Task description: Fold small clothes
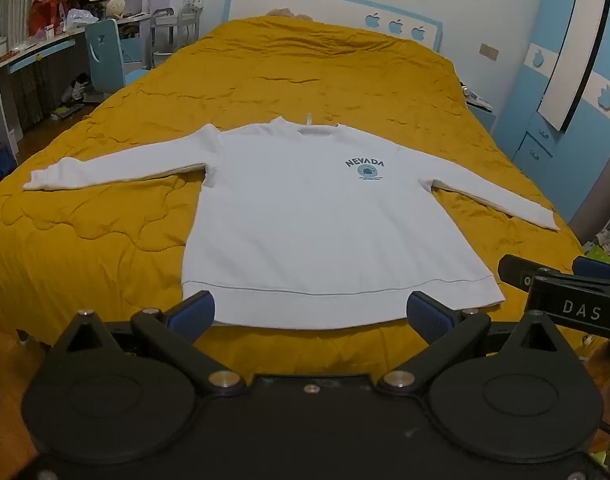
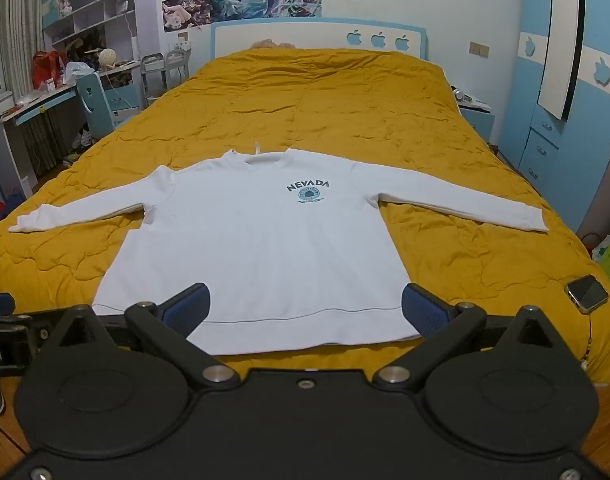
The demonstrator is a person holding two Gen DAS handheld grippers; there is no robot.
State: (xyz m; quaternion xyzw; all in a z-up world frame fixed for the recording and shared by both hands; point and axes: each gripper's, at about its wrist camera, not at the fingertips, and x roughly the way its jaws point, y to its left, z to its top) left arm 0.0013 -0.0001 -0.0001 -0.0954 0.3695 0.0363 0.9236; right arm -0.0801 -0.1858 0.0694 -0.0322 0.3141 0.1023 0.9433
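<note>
A white long-sleeved sweatshirt (image 1: 305, 216) (image 2: 261, 248) with a dark "NEVADA" print lies flat and face up on a mustard-yellow quilt (image 1: 305, 76) (image 2: 325, 108). Both sleeves are spread out to the sides and the hem faces me. My left gripper (image 1: 309, 313) hovers open just short of the hem, nothing between its blue pads. My right gripper (image 2: 305, 307) is open too, above the hem's right part. At the right edge of the left wrist view the right gripper (image 1: 561, 280) shows, beside the shirt's right hem corner.
A smartphone (image 2: 586, 293) lies on the quilt near the bed's right front corner. A blue chair (image 1: 103, 56) and a cluttered desk (image 1: 29, 52) stand left of the bed; a blue wardrobe (image 2: 561, 120) and nightstand (image 2: 475, 114) stand on the right. The far half of the quilt holds nothing but wrinkles.
</note>
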